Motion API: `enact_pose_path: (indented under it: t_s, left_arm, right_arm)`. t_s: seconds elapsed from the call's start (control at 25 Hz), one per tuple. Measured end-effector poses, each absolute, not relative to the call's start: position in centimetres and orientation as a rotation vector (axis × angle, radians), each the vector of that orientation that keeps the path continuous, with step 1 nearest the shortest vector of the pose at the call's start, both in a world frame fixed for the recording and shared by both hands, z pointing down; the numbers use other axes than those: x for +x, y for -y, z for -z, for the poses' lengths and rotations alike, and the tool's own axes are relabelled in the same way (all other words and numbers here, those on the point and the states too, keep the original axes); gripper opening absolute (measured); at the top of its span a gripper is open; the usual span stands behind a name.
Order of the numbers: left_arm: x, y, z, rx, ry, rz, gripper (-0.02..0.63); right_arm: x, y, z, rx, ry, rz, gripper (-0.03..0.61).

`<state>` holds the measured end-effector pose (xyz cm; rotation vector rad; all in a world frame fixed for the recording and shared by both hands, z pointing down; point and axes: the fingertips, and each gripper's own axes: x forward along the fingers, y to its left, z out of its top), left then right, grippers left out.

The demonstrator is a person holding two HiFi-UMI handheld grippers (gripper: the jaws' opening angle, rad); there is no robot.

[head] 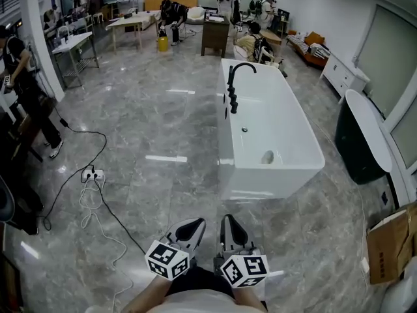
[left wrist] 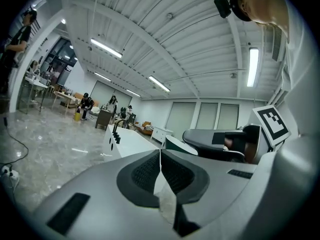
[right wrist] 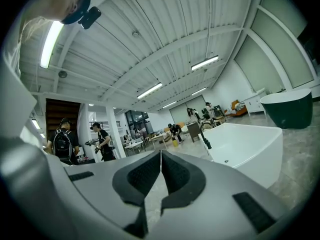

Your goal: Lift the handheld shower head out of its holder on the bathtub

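Note:
A white freestanding bathtub (head: 287, 155) stands ahead on the marble floor. Black fittings (head: 232, 96) rise from its left rim under an arched spout; the handheld shower head among them is too small to single out. Low in the head view, close to my body and well short of the tub, are my left gripper (head: 191, 224) and right gripper (head: 229, 223). Both are shut with nothing between the jaws. In the left gripper view, the shut left gripper (left wrist: 160, 153) points toward the tub (left wrist: 131, 143). In the right gripper view, the shut right gripper (right wrist: 160, 155) has the tub (right wrist: 245, 145) at its right.
A power strip (head: 92, 175) with trailing cables lies on the floor to the left. A dark tub (head: 361, 142) and a cardboard box (head: 391, 243) stand at the right. Several people (head: 229, 2) and tables (head: 133, 22) fill the far end of the room.

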<state>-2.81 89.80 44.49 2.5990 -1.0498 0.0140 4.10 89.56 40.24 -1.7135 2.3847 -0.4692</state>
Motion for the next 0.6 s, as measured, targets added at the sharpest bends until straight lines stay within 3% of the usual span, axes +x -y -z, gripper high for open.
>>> enact_pose_path:
  t_s: [0.6]
  left_arm:
    - [-2.0, -83.2, -45.6, 2.583, 1.024, 0.013, 0.014]
  right_arm:
    - [5.5, -83.3, -41.0, -1.765, -2.34, 0.442, 0.018]
